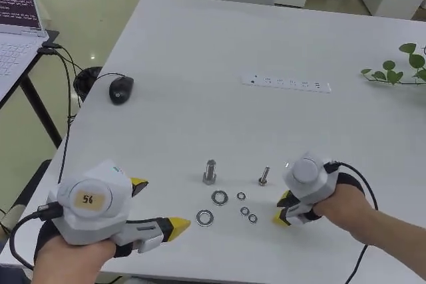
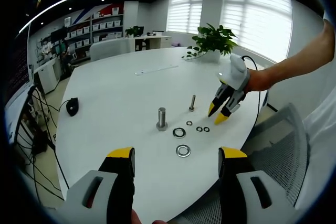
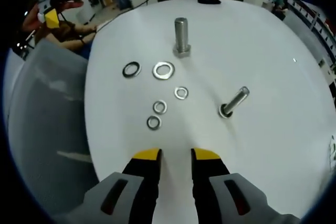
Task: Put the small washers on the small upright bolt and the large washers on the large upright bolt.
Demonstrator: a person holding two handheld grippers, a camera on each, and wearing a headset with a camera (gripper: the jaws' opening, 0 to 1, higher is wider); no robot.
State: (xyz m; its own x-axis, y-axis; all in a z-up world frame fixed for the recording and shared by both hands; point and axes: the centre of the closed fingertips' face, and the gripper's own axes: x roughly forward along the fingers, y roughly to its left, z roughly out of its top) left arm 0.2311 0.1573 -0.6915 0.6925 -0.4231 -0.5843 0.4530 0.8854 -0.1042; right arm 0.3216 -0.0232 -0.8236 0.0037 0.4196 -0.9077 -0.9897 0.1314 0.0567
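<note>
Small washers (image 3: 159, 107) lie just ahead of the right gripper (image 3: 176, 155), jaws narrowly parted, empty; left gripper (image 2: 177, 154) gapes empty. Thin, slick, flat steel: probably pinch across one rim.

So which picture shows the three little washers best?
The right gripper view: the three small washers lie close up, big and clearly separate. The head view shows them as tiny rings; the left gripper view shows them far off and small.

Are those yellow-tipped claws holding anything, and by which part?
Nothing. The left gripper and the right gripper are both empty; the washers lie loose on the table.
</note>
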